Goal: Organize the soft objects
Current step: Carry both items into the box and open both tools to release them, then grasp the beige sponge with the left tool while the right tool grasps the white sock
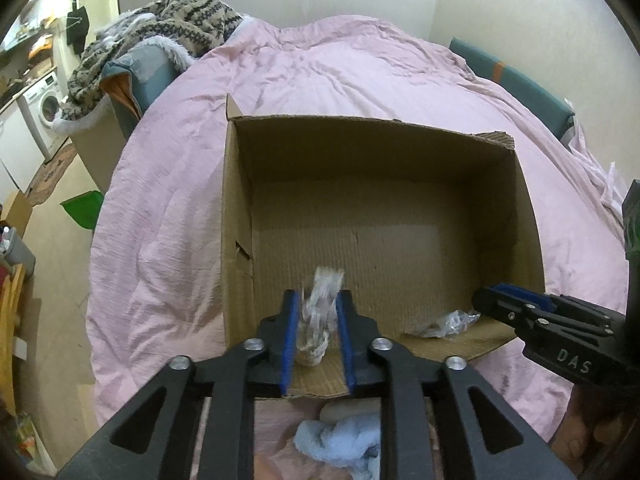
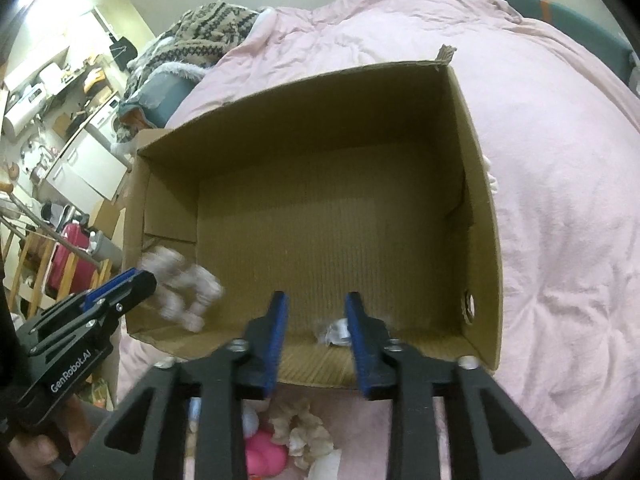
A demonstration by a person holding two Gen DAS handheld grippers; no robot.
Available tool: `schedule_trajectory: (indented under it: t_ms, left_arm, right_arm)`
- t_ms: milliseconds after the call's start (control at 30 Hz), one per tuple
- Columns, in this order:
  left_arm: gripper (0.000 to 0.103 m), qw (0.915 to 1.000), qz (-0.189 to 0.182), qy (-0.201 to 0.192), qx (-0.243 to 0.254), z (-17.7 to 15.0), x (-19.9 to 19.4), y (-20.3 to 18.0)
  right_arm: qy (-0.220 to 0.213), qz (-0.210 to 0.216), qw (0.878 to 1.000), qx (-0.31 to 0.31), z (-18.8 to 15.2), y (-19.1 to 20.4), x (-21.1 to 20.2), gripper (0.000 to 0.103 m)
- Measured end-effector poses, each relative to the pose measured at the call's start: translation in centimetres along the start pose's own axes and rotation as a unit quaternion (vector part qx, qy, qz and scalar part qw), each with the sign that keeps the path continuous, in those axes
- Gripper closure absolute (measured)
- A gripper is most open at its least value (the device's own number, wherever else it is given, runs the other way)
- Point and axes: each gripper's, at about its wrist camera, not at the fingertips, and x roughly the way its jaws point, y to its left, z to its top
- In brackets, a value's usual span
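Note:
An open cardboard box point(image 1: 236, 208) lies on a pink duvet, also in the right wrist view point(image 2: 480, 184). My left gripper point(image 1: 319, 308) holds a pale soft toy in clear plastic point(image 1: 318, 320) between its blue pads over the box's near left part; it shows blurred in the right wrist view point(image 2: 184, 284). My right gripper point(image 2: 316, 304) is open over the box's near edge. A small plastic-wrapped item point(image 2: 336, 332) lies on the box floor just beyond its fingers, also in the left wrist view point(image 1: 448, 322).
More soft items lie on the duvet point(image 1: 360, 64) before the box: a light blue fluffy one point(image 1: 340, 440), a pink one point(image 2: 264, 452) and a beige one point(image 2: 304, 432). A knitted blanket point(image 1: 160, 28) is piled at the far left. Kitchen units and a washing machine point(image 1: 44, 108) stand left.

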Motion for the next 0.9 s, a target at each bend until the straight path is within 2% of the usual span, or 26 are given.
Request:
schedule_trajectory:
  t_ms: [33,67,133,167,300,500,900]
  left_arm:
    - [0.072,1.0,0.002,-0.003,0.002,0.0,-0.2,-0.1]
    - [0.067,1.0,0.004,-0.004,0.003,0.0,-0.4,0.0]
    - [0.04,0.9999,0.012,-0.011,0.001,0.0,-0.9,0.0]
    - [0.037,0.9997,0.016,-0.017,0.0,0.0,-1.2,0.1]
    - [0.035,0.9994,0.018,-0.03,0.001,0.0,-2.4,0.3]
    - [0.035,0.9979,0.045,-0.041,0.023,0.1,-3.6,0.5]
    - [0.035,0.9975,0.065,-0.027,-0.007,-2.8,-5.7,2.5]
  right_arm:
    - [-0.005,0.002,1.0,0.003,0.0,-0.1,-0.2,0.043]
    - [-0.013,0.003,1.0,0.006,0.0,-0.2,-0.5,0.039]
    - [-0.017,0.002,1.0,0.012,0.1,-0.3,-0.9,0.039]
    - [-0.016,0.005,1.0,0.014,0.2,-0.5,-1.0,0.039]
    - [-0.017,0.007,1.0,0.024,0.1,-0.9,-1.7,0.039]
    - [-0.013,0.005,1.0,0.021,-0.7,-1.0,-2.8,0.039]
    - [-0.007,-0.002,1.0,0.013,-2.8,-1.3,-4.8,0.039]
